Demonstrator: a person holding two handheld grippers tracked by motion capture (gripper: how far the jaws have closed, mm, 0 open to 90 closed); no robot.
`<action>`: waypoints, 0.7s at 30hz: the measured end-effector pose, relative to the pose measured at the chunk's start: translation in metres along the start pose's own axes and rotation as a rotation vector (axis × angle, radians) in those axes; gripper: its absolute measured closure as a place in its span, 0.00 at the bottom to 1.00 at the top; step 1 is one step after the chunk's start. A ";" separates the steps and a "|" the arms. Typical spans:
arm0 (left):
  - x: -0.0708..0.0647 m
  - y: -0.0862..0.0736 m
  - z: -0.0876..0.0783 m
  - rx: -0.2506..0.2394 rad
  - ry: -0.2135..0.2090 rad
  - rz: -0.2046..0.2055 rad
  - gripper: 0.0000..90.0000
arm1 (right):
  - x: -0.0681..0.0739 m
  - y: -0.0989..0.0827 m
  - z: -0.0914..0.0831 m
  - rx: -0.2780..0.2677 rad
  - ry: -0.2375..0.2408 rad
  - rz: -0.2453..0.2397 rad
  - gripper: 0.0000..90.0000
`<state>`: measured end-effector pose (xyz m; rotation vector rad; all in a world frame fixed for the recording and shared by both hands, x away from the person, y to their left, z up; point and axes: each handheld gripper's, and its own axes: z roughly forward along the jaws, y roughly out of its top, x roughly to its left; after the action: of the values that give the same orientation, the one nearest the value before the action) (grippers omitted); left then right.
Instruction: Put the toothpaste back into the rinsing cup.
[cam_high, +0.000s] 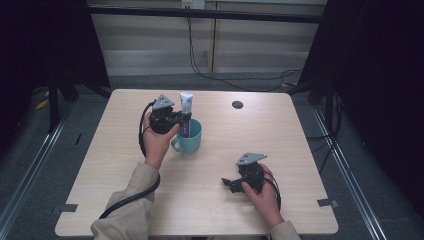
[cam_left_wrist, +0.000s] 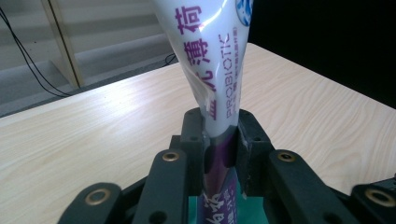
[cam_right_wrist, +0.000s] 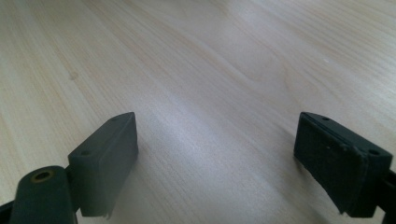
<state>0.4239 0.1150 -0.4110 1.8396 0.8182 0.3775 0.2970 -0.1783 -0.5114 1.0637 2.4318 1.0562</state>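
A white and purple toothpaste tube (cam_high: 185, 114) stands upright in a teal mug (cam_high: 189, 137) near the middle of the table. My left gripper (cam_high: 184, 118) reaches in from the mug's left and is shut on the toothpaste tube (cam_left_wrist: 218, 112) at its purple lower half, with a black pad pressed on each side. Below the jaws shows a sliver of the teal mug (cam_left_wrist: 243, 205). My right gripper (cam_high: 228, 182) rests low over the table at the front right, pointing left. Its jaws stand wide open (cam_right_wrist: 215, 158) with bare wood between them.
The light wooden table (cam_high: 125, 170) has a small dark round hole (cam_high: 237, 104) near its far edge. Dark curtains flank both sides, and cables lie on the floor behind the table.
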 end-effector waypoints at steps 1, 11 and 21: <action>0.000 -0.001 0.000 0.002 0.001 0.002 0.84 | 0.000 0.000 0.000 0.000 0.000 0.001 0.15; -0.001 -0.004 0.002 0.005 0.000 -0.002 0.84 | 0.000 0.000 0.000 0.000 0.000 0.001 0.15; -0.003 -0.007 0.006 0.016 0.002 -0.004 0.84 | 0.000 0.000 0.000 0.002 0.000 0.003 0.15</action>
<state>0.4232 0.1106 -0.4191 1.8518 0.8284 0.3710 0.2968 -0.1783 -0.5113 1.0681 2.4323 1.0548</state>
